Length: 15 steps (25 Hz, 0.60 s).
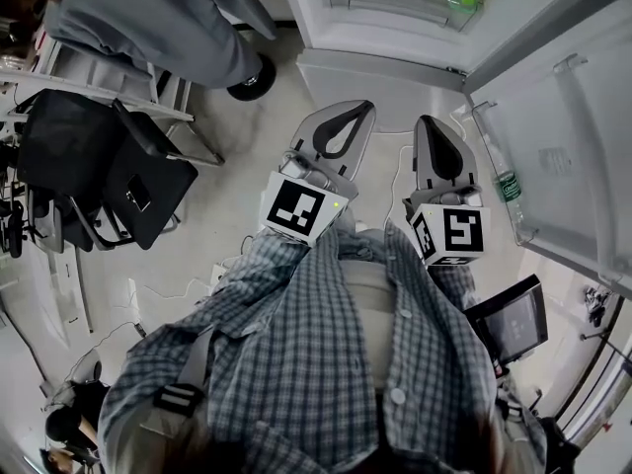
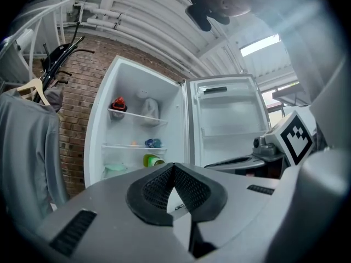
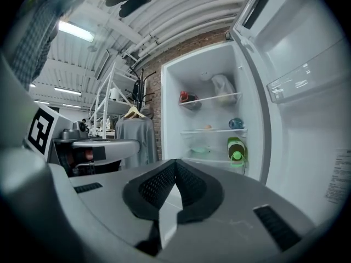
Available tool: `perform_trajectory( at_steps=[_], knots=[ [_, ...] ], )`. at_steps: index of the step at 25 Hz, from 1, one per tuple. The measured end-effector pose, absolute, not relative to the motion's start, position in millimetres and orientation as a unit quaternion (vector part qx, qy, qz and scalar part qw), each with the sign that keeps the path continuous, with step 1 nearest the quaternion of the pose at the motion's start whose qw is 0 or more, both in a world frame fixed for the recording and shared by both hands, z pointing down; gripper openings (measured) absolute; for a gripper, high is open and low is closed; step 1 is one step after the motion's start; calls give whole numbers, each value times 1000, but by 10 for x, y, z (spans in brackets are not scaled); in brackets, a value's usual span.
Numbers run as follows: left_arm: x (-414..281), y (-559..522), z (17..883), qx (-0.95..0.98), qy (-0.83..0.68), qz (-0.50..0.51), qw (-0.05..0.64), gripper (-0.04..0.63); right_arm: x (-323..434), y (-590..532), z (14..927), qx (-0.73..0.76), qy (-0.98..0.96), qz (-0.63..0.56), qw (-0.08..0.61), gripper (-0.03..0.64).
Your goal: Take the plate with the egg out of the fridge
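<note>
The fridge (image 2: 181, 119) stands open ahead of me, with its door (image 1: 553, 117) swung out to the right. On the middle shelf lies a small pale orange thing (image 2: 133, 144) (image 3: 207, 127), perhaps the egg; it is too small to make out a plate under it. A pale green dish (image 2: 115, 169) (image 3: 200, 150) sits on the lower shelf. My left gripper (image 1: 346, 114) (image 2: 173, 166) and right gripper (image 1: 434, 126) (image 3: 175, 162) are side by side, pointing at the fridge. Both are shut, hold nothing and are still well short of the shelves.
Inside are also a green bottle (image 3: 236, 147), a blue thing (image 3: 236, 123), a red thing (image 2: 118, 104) and a white bag (image 3: 224, 89). A water bottle (image 1: 509, 191) stands in the door. A black chair (image 1: 128, 176) and a person in grey (image 1: 158, 18) are on the left.
</note>
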State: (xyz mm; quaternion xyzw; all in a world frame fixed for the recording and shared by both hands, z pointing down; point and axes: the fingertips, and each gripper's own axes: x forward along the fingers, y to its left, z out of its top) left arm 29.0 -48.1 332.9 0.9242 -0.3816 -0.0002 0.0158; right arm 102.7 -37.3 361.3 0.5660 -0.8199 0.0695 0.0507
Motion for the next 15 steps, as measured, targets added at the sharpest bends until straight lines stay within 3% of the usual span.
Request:
perform_trajectory(
  at_steps=[15],
  knots=[
    [195, -1400, 3298, 941, -338, -23, 16, 6, 782, -1337, 3495, 588, -806, 50, 56, 5]
  ],
)
